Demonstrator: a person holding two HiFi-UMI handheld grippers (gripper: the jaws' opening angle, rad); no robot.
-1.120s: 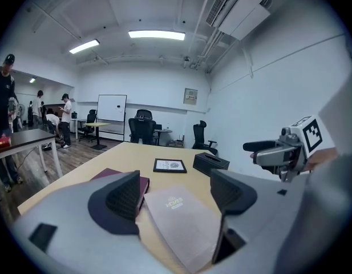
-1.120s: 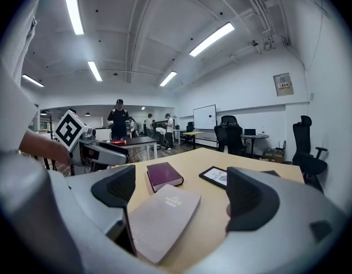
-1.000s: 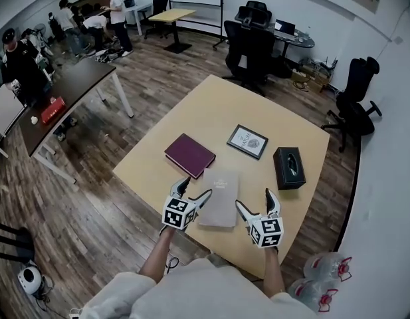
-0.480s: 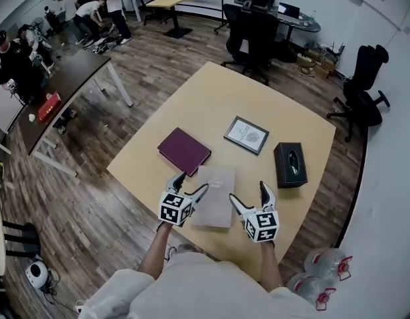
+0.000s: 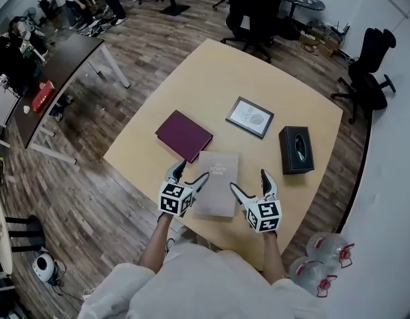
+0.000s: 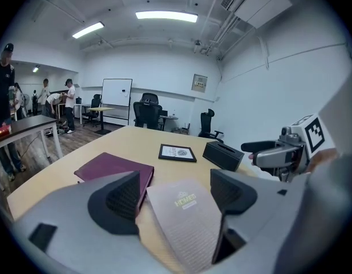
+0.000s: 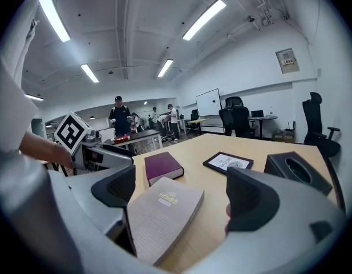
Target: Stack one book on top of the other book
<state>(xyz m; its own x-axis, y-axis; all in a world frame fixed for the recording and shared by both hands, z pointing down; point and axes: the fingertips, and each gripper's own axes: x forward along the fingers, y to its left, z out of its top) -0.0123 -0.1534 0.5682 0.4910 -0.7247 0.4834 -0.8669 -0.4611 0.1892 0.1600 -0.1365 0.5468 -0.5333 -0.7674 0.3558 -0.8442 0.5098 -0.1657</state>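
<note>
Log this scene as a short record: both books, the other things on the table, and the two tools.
surface: light wood table
far book: maroon book, lying flat
near book: grey book, lying flat in front of the person
stack: not yet made, neither book on the other
other items: framed picture, black tissue box
left side: left tool, jaws apart, holding nothing, at the grey book's left edge
right side: right tool, jaws apart, holding nothing, just right of the grey book

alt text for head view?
The left gripper and right gripper, both open and empty, flank a grey book on a tan table. A maroon book lies beyond it, with a framed print and black box further right.
</note>
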